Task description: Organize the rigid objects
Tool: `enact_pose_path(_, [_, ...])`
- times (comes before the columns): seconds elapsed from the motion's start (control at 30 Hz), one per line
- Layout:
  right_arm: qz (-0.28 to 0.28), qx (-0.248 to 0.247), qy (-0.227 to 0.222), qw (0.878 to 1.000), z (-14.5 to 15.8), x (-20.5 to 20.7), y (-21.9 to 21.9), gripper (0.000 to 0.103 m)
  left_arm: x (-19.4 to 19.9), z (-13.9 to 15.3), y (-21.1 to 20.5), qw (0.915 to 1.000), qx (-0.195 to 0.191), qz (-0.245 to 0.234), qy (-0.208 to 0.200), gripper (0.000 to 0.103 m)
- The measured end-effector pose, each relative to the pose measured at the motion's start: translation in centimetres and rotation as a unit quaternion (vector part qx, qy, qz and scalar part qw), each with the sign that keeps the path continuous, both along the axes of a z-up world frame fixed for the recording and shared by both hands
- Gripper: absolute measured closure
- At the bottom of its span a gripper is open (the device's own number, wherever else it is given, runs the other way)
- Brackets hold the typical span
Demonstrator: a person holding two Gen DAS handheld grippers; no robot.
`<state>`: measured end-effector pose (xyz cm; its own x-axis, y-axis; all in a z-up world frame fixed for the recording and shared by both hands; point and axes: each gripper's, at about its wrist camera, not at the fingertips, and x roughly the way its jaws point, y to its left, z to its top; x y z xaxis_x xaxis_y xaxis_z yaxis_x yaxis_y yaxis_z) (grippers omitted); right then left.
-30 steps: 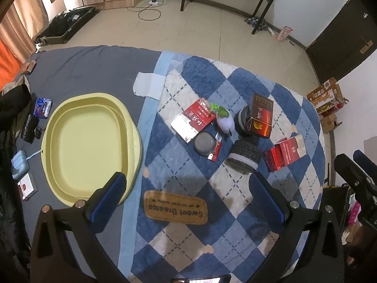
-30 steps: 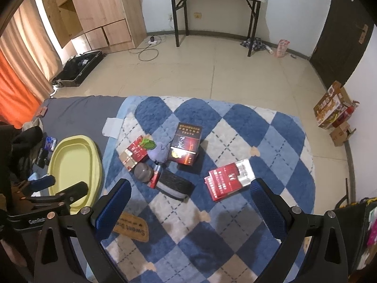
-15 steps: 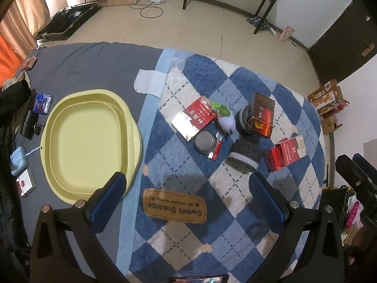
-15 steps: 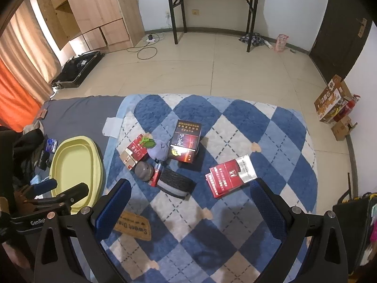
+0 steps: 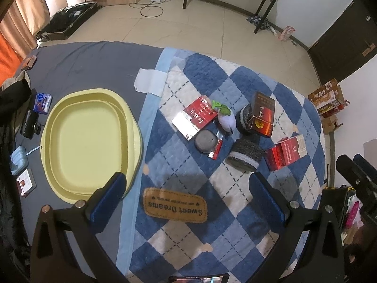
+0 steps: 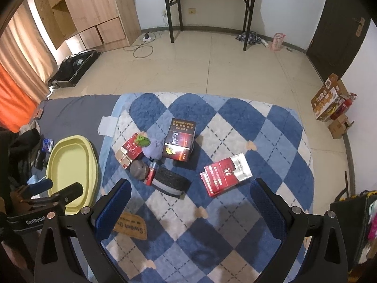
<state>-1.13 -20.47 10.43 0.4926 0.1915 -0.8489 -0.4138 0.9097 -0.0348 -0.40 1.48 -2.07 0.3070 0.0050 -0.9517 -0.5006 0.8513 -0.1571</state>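
A pile lies on the blue checked quilt [image 5: 179,162]: a red flat pack [image 5: 196,115], a dark upright box [image 5: 262,115], a red carton [image 5: 286,153], a grey round tin [image 5: 205,141], a rolled grey sock [image 5: 245,154] and a purple plush radish [image 5: 226,120]. An empty yellow tub [image 5: 90,139] sits to their left. My left gripper [image 5: 186,186] is open and empty, above the quilt's near part. My right gripper [image 6: 190,193] is open and empty, near the red carton [image 6: 226,173] and the sock [image 6: 170,181]. The tub [image 6: 73,167] and dark box [image 6: 180,140] show there too.
Small items lie on the grey sheet left of the tub: a blue packet [image 5: 42,102], a light blue case [image 5: 18,160], a card box [image 5: 26,181]. A "Sweet Dreams" patch [image 5: 175,205] is on the quilt. Cardboard boxes [image 6: 329,103] stand on the floor at right.
Both grippers have risen and drawn back slightly, so the objects look a little farther off. Nothing on the quilt has moved.
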Motion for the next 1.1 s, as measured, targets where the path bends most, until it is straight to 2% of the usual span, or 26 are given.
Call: enact_pose_path(1.1, [0.004,0.005,-0.001,1.0,0.27,-0.32,-0.15,0.0,-0.36,0.71,-0.4,1.0,0.004,-0.004,0.0,0.0])
